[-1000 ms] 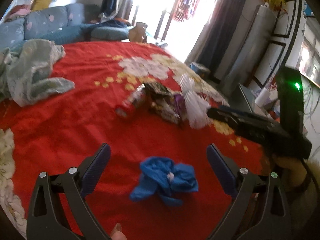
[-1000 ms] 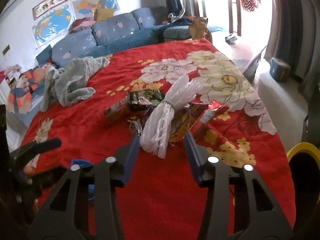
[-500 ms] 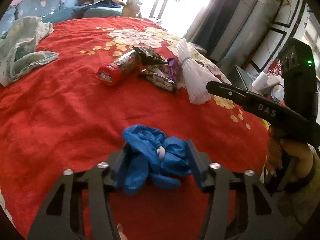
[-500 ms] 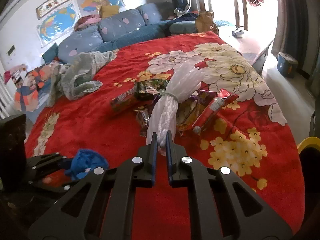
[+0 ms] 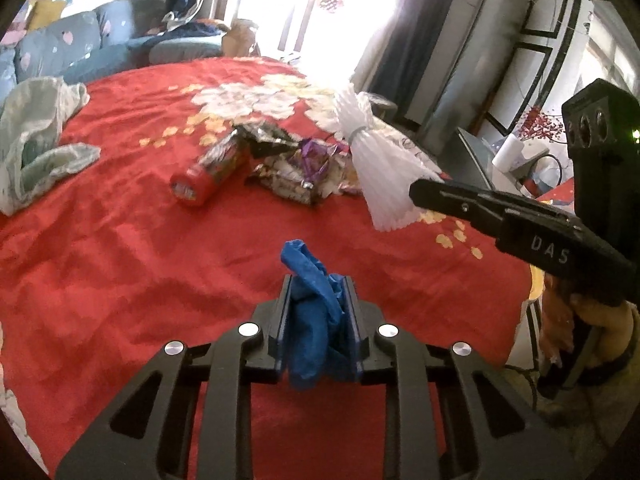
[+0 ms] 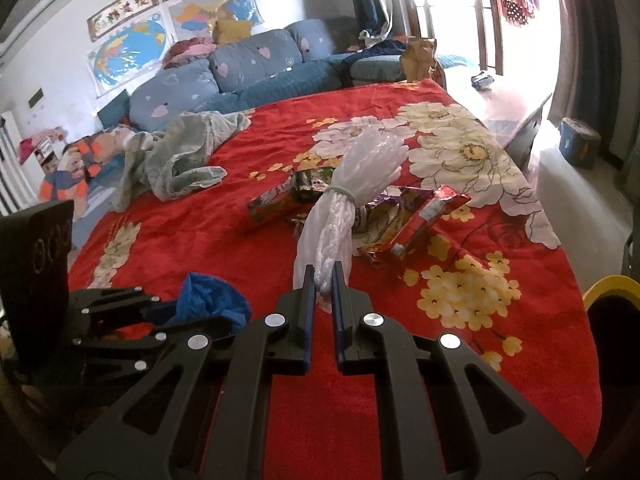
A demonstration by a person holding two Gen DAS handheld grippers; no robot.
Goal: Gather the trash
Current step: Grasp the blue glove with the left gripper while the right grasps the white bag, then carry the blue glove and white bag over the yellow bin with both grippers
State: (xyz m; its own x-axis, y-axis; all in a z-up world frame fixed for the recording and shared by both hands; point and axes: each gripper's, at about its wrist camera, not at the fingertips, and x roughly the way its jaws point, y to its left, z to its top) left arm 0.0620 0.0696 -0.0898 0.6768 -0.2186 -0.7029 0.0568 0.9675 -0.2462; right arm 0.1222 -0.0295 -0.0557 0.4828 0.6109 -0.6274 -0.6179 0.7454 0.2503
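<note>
Two grippers: both closed on trash above the red bedspread [image 5: 100,264].
Left gripper [image 5: 317,308]: jaws just closing, pinching blue crumpled glove [image 5: 316,312].
Right gripper [image 6: 321,296]: clamped on white plastic bundle [image 6: 340,216].
Wrappers [image 6: 416,220]: lying beside bundle.

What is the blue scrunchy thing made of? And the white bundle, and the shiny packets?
The blue wad, pinched in the left gripper, looks like thin matte plastic or rubbery film, perhaps a glove: it crumples softly. The white bundle, nipped by the right gripper, looks like translucent plastic tied by a band. The packets look like glossy foil: they glint.
</note>
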